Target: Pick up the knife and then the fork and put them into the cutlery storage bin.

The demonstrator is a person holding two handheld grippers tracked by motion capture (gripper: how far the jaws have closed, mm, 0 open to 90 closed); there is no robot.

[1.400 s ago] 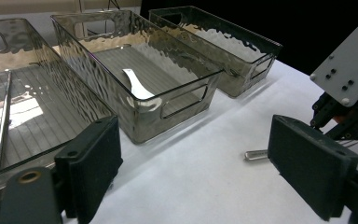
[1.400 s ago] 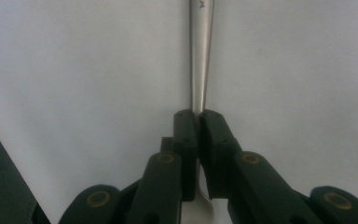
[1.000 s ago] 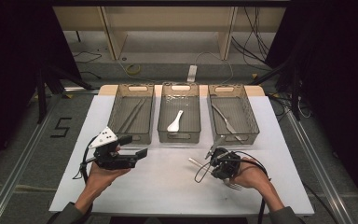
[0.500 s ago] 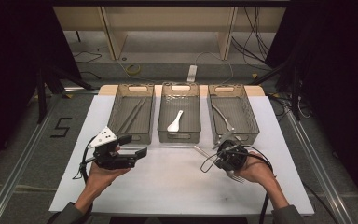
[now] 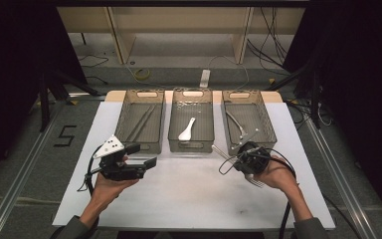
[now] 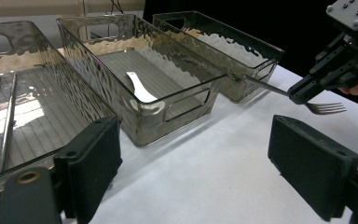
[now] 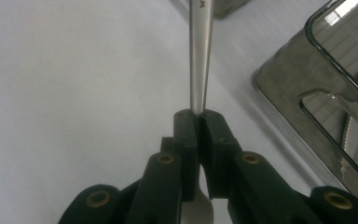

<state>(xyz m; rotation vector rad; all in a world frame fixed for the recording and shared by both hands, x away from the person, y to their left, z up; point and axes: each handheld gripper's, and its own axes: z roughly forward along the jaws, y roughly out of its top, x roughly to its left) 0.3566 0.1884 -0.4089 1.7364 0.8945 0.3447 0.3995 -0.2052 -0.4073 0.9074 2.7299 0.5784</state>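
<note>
In the right gripper view the fork (image 7: 200,56) runs off the top edge, and its tines are hidden below the closed jaws at the bottom. At lower right of the high view the right gripper (image 5: 238,160) covers the fork's middle. At the left edge of the left gripper view, the left bin (image 6: 51,60) is cut off.
</note>
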